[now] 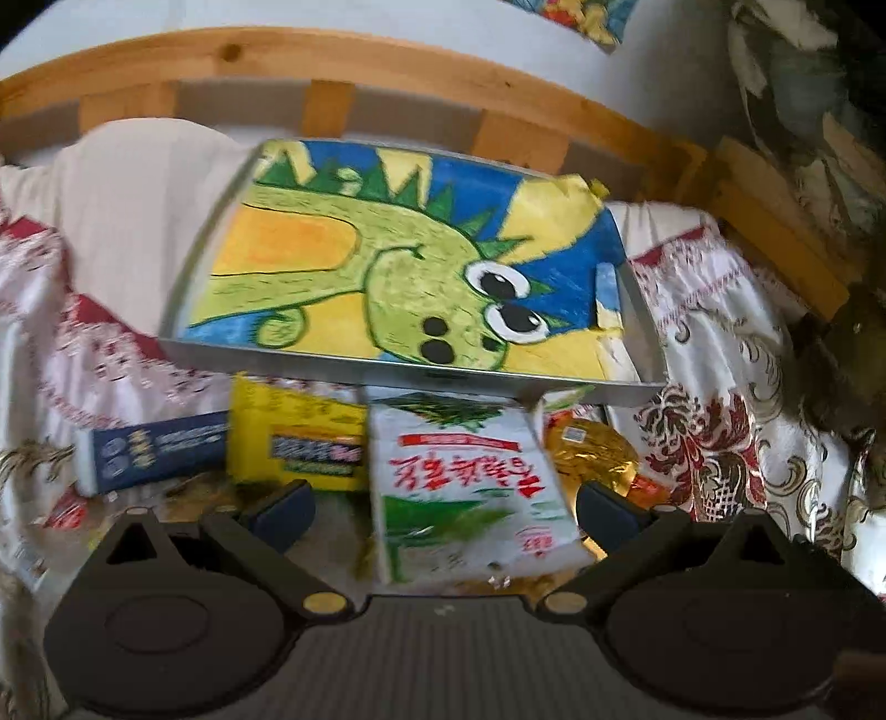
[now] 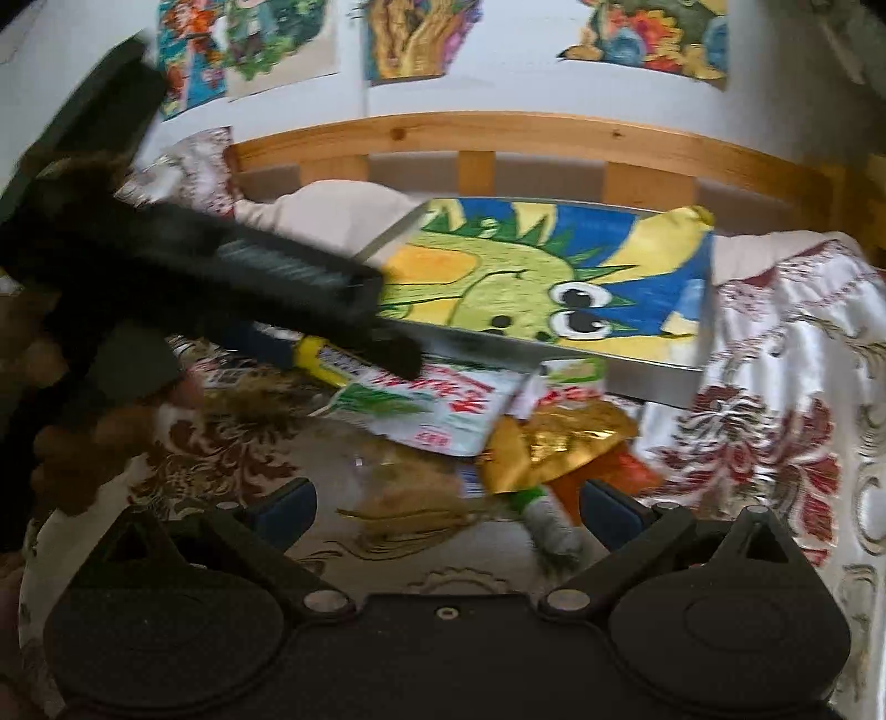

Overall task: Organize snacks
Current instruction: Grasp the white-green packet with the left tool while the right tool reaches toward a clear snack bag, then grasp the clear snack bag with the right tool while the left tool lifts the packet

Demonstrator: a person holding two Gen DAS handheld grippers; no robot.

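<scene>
I look over a bed spread with a white cloth patterned in red and gold (image 1: pixel 736 443); a wooden bed rail (image 1: pixel 277 61) curves behind it, and coloured drawings (image 2: pixel 410 39) hang on the white wall in the right wrist view; a pale pillow (image 1: pixel 127 221) lies at the left under the rail. The largest thing on the bed is a shallow grey tray (image 1: pixel 354 368), its floor lined with a green dinosaur drawing (image 1: pixel 398 260) on blue and yellow; nothing else lies inside it that I can make out. The snacks sit in a loose heap on the cloth just in front of the tray's near wall; from my left wrist view I count a white and green seaweed packet (image 1: pixel 465 487) with red lettering, a yellow box (image 1: pixel 293 437) beside it, a dark blue box (image 1: pixel 155 451) further left, and a crinkled gold wrapper (image 1: pixel 592 451) to the right. My left gripper (image 1: pixel 443 512) hangs with its jaws spread wide, either side of the seaweed packet and touching nothing; in the right wrist view it reaches in from the left above that packet. My right gripper (image 2: pixel 446 507) is likewise released and empty, low over the cloth, with a small green and white sachet (image 2: pixel 545 523) lying between its fingers; the picture is blurred, so finer labels escape me.
</scene>
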